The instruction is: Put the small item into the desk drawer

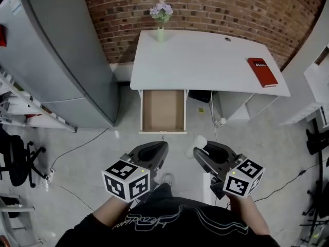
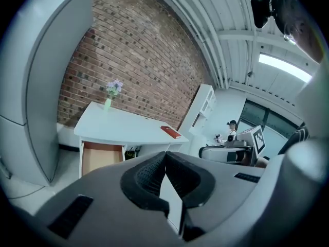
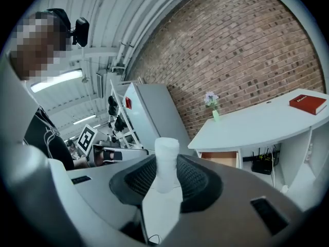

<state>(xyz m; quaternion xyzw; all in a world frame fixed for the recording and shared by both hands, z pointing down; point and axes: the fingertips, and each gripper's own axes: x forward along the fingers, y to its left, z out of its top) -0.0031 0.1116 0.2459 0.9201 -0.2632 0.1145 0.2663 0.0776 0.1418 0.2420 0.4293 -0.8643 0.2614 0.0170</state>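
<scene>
Snugly on the small white item (image 3: 167,158), right gripper (image 3: 167,184) fingers (image 3: 198,179); left gripper (image 2: 165,156) fingers (image 2: 146,176) together, empty.

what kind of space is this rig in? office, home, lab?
Probably a studio or workshop dressed as a home office: a white curved desk with an open wooden drawer against a red brick wall, a tall grey fridge beside it, and an arched ribbed ceiling overhead.

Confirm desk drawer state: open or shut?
Open. The drawer is pulled out from under the white desk; the head view looks down onto its bare brown bottom, with nothing inside.
</scene>
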